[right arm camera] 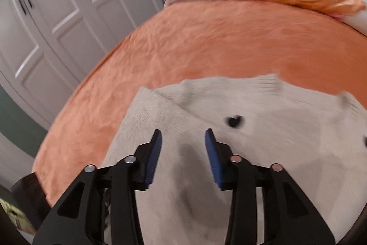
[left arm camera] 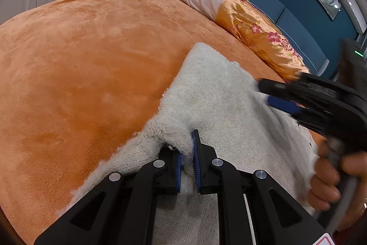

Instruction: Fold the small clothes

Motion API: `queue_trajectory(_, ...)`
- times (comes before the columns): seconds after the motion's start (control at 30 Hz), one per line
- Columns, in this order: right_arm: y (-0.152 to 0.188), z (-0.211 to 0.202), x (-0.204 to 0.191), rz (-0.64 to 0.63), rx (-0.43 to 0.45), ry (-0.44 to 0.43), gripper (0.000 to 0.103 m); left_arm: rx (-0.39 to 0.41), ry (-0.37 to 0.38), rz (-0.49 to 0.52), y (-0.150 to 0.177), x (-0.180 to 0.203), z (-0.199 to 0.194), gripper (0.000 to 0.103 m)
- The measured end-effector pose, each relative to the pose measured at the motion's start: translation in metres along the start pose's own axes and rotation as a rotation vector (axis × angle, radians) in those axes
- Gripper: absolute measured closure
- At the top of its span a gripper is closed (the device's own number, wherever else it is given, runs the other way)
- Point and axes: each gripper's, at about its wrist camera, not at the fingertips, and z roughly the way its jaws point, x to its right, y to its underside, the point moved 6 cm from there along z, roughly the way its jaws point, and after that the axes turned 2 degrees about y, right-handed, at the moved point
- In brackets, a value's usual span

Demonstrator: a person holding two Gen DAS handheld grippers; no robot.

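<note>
risk noted: left gripper [left arm camera: 187, 161] pinches a raised fold of the cream knit sweater [left arm camera: 220, 93] lying on the orange bedspread [left arm camera: 80, 66], while right gripper [right arm camera: 183, 153] hangs unclenched and empty (view blurred), so one-sided tension may skew the fold.

Count: one cream knit garment [left arm camera: 220, 102] on one orange bedspread [left arm camera: 80, 66], two black marks visible on the knit, one of them [right arm camera: 234, 121] heart-like, the second cut by the frame edge. Two grippers, left gripper [left arm camera: 188, 153] and right gripper [right arm camera: 183, 148], two blue pads on each, plus one bare hand [left arm camera: 330, 180] on the right one's grip. Far end: one bundle of bedding [left arm camera: 231, 13], half pale pink, half floral orange satin; white wardrobe doors [right arm camera: 68, 4], at least four, blur prevents a firm count.
</note>
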Motion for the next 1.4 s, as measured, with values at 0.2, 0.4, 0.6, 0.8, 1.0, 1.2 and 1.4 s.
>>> queue_trajectory(0.2,-0.022,0.03,-0.008,-0.07,-0.01,0.049,0.1,0.008,0.006,0.003,0.0,0.0,0.0,0.091)
queue_trajectory(0.4,-0.048,0.013,-0.019,-0.059,0.122,0.015,0.101,0.011,0.008,0.005,0.0,0.0,0.0,0.091)
queue_trajectory(0.6,-0.039,0.03,0.003,0.028,0.019,0.054,0.098,0.009,0.011,0.004,0.0,0.0,0.0,0.091)
queue_trajectory(0.8,0.022,-0.103,0.084,0.197,0.273,0.151,0.052,0.009,0.011,0.005,-0.001,-0.001,0.0,0.091)
queue_trajectory(1.0,0.111,-0.193,0.233,0.618,0.363,0.329,0.045,0.007,-0.003,0.014,-0.001,0.0,0.002,0.091)
queue_trajectory(1.2,0.12,-0.164,0.234,0.503,0.222,0.283,0.098,0.003,-0.009,0.017,-0.003,0.002,0.004,0.09)
queue_trajectory(1.4,0.134,-0.19,0.271,0.57,0.286,0.337,0.1,0.003,-0.016,0.025,-0.002,0.002,0.004,0.09)
